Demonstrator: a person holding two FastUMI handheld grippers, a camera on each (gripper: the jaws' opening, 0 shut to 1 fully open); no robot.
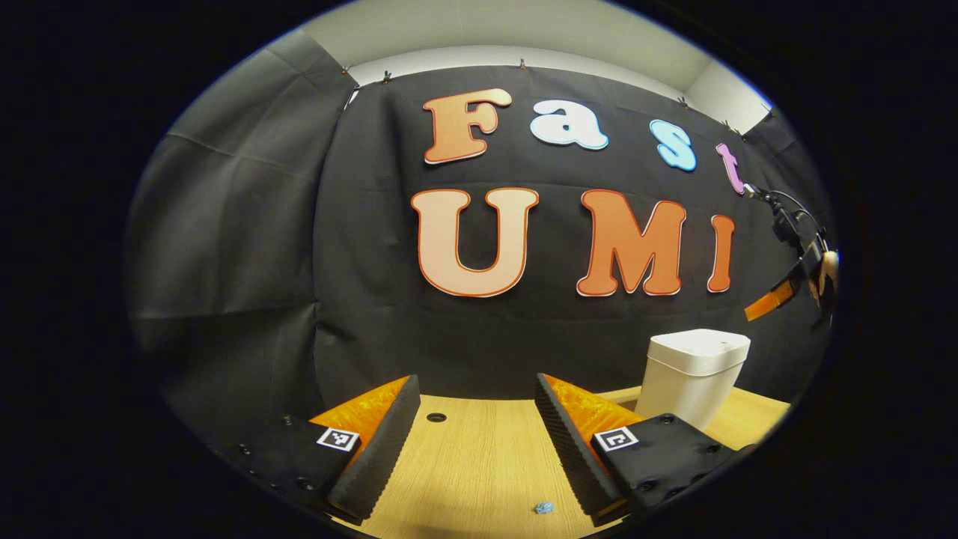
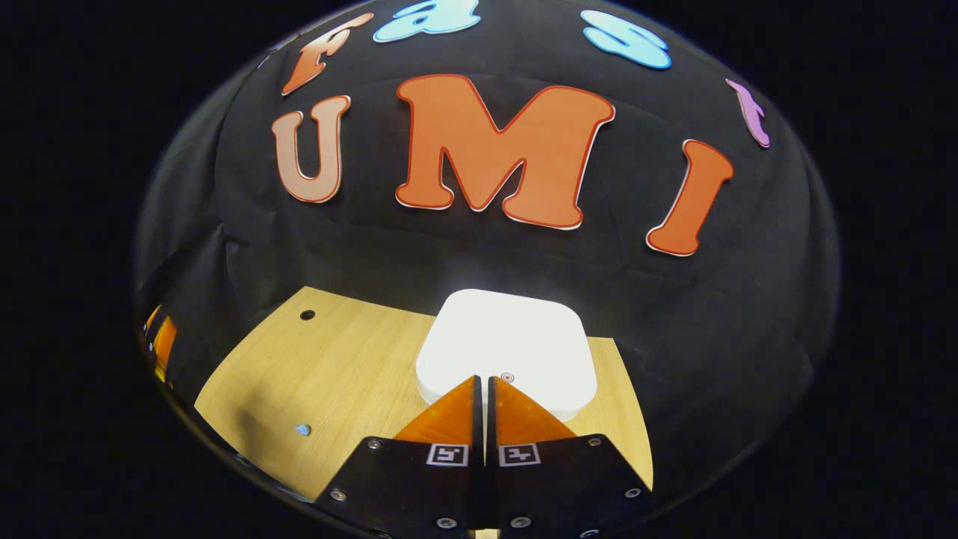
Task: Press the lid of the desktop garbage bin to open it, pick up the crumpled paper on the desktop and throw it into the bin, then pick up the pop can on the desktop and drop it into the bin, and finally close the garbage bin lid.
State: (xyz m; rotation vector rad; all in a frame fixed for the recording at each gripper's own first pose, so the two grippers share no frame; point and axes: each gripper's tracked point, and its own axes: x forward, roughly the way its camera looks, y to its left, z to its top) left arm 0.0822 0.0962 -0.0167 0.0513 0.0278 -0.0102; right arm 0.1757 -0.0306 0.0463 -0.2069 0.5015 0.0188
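Observation:
The white desktop bin (image 1: 692,374) stands on the wooden table at the right of the left gripper view, its lid down. My left gripper (image 1: 475,382) is open over the table with nothing between its fingers. A small blue crumpled paper (image 1: 544,507) lies on the wood just ahead of it. In the right gripper view the bin's flat lid (image 2: 509,340) lies straight below, and my right gripper (image 2: 485,379) is shut and empty, its tips over the lid's near edge beside a small red mark (image 2: 507,376). Whether the tips touch the lid I cannot tell. The paper (image 2: 302,430) lies to the left.
The table (image 2: 359,374) has a round hole (image 2: 307,315) near its back edge, seen too in the left gripper view (image 1: 436,417). Black cloth walls close the back and sides. High above the bin, a hand (image 1: 827,266) holds the right gripper (image 1: 767,302).

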